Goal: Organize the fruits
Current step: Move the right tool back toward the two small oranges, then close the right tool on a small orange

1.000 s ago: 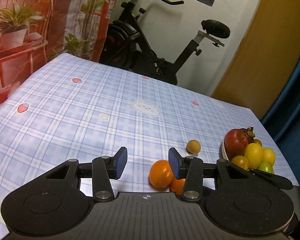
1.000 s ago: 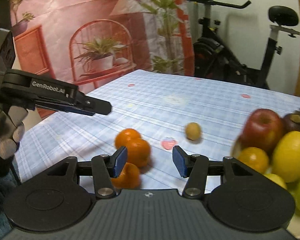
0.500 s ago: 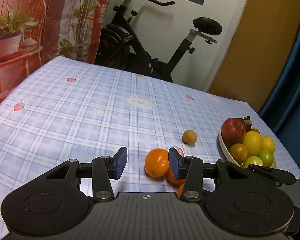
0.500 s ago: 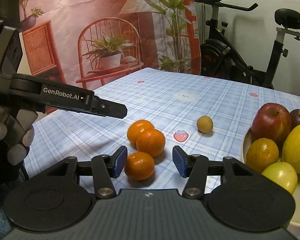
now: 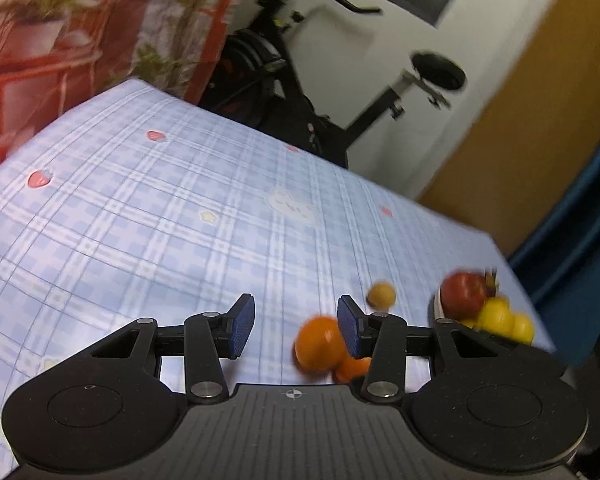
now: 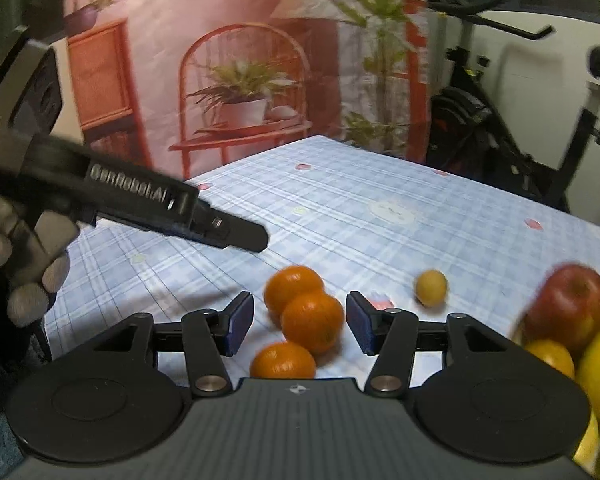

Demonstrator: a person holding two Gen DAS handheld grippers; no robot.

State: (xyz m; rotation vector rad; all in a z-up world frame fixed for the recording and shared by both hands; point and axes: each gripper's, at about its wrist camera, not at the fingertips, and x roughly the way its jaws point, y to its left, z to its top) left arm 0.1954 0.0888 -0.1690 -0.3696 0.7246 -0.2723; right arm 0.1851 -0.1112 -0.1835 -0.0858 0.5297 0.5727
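In the left wrist view, the left gripper point(image 5: 296, 325) is held agape, empty, an orange point(image 5: 318, 345) at its three o'clock. In the right wrist view, the right gripper point(image 6: 299, 323) is spread around the middle orange point(image 6: 312, 328), likely for gripping; the bowl point(image 6: 518, 330) lies at three o'clock.

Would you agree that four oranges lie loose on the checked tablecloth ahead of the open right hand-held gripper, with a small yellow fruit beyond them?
Not quite: the right wrist view shows three oranges, not four, ahead of the open right hand-held gripper on the checked tablecloth. The small yellow fruit does lie beyond them.
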